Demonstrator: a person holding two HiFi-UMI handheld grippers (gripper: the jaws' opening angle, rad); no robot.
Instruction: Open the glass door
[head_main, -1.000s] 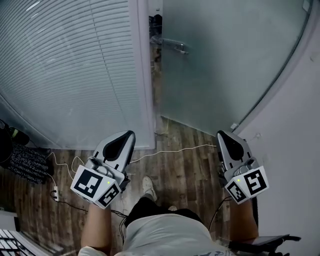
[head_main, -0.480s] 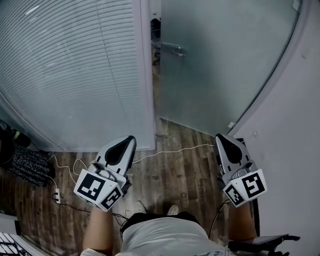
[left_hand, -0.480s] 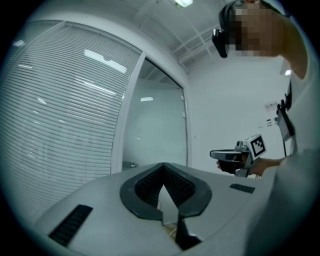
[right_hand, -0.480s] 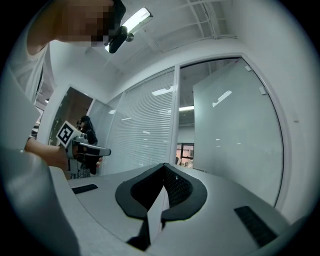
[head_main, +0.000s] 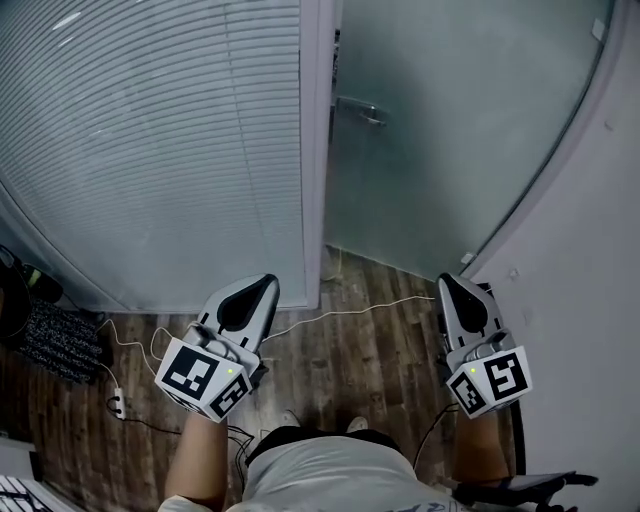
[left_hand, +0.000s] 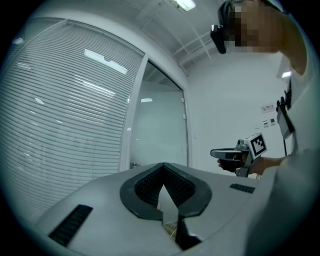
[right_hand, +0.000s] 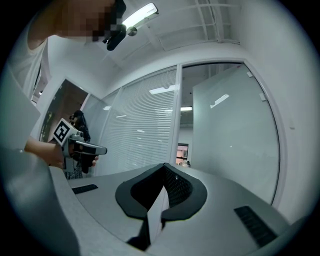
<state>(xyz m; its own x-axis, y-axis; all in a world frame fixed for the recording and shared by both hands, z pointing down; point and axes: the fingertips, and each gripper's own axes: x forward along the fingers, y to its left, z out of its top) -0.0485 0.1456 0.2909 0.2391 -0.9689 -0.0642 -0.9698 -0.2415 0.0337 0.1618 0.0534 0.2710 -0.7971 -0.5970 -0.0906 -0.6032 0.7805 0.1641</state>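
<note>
On the far left of the head view, the slatted blind panel (head_main: 150, 140) fills the wall, and a white cable (head_main: 350, 305) trails over the wooden floor (head_main: 340, 350) below it. Next comes your left gripper (head_main: 264, 284), pointing level towards the foot of the white frame post (head_main: 318, 150). In the left gripper view its fingers (left_hand: 150, 187) are clenched tip to tip with nothing between them.

Right of that post stands the glass door (head_main: 450, 130), frosted and upright. There's a dark slit along its latch edge, so it looks a touch ajar, though from this steep angle I can't swear to it. The lever handle (head_main: 362, 110) sits on that latch edge, just beside the post, its long axis level and running rightward across the glass.

Then your right gripper (head_main: 451, 283), its fingers (right_hand: 180, 187) pressed together and just as empty. It's aimed at the glass on the side away from the handle, near the white wall (head_main: 590, 300).

Here's what the move turns on: the handle lies ahead of both sets of fingers and well apart from either. Sideways it falls between the two grippers, with neither clearly nearer. Your left lines up closer to the latch edge, so I'd judge it has the straighter run in. Either way, clenched fingers can't take a lever, so they'd want to part first and come at it across its length.
</note>
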